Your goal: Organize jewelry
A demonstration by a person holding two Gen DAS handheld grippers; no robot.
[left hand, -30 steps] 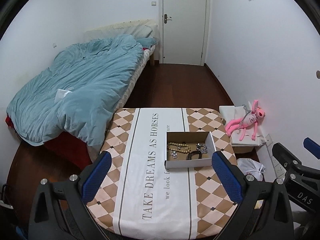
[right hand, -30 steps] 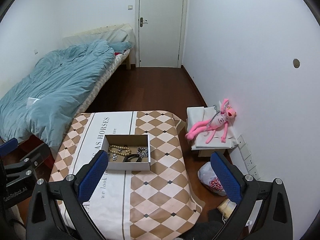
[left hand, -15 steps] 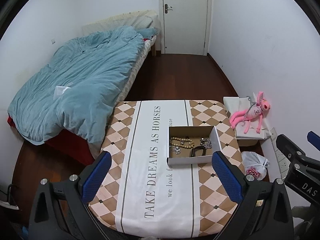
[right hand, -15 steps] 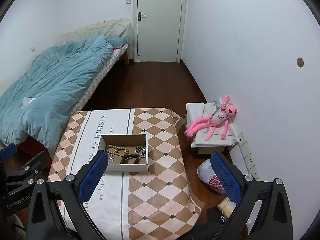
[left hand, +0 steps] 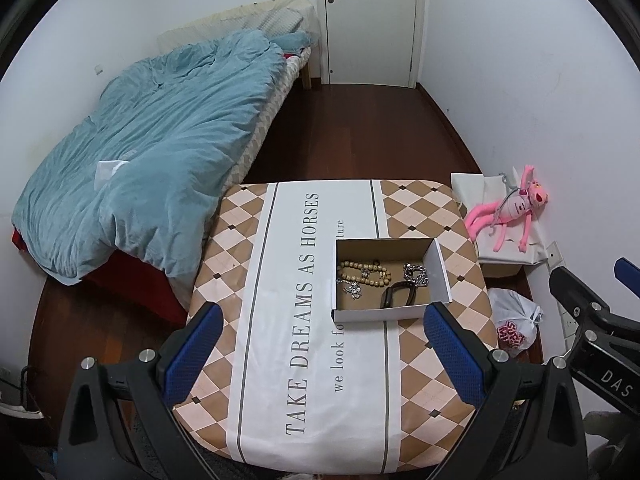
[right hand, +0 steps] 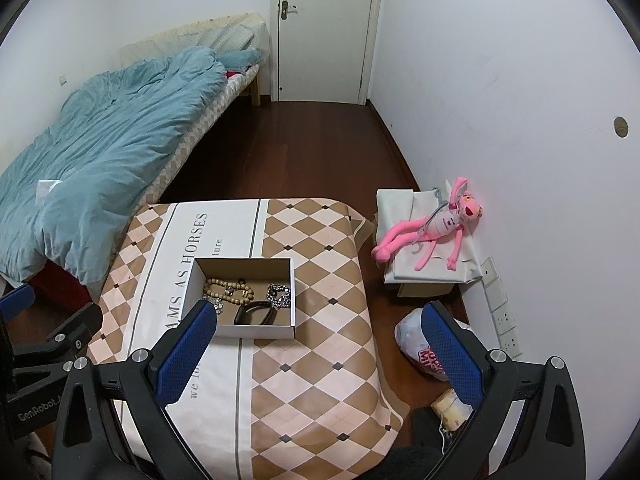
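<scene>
A white cardboard box (left hand: 439, 272) (right hand: 200, 276) sits on the table with the checkered cloth (left hand: 288, 320) (right hand: 320, 360). In it lie a wooden bead bracelet (left hand: 366, 272) (right hand: 228, 294), a silver chain (left hand: 416, 272) (right hand: 280, 294), a black band (left hand: 396, 294) (right hand: 256, 312) and a small sparkly piece (left hand: 352, 290). My left gripper (left hand: 320, 354) is open and empty, above the table's near side. My right gripper (right hand: 316, 354) is open and empty, above the table's right part, near the box.
A bed with a blue duvet (left hand: 160, 140) stands left of the table. A pink plush toy (right hand: 436, 224) lies on a covered box by the right wall. A plastic bag (right hand: 420, 348) lies on the wooden floor. A white door (left hand: 368, 20) is at the back.
Both grippers have tilted downward and risen a little, so the table and box sit higher and fuller in view. Both stay open and empty. The jewelry has not moved.
</scene>
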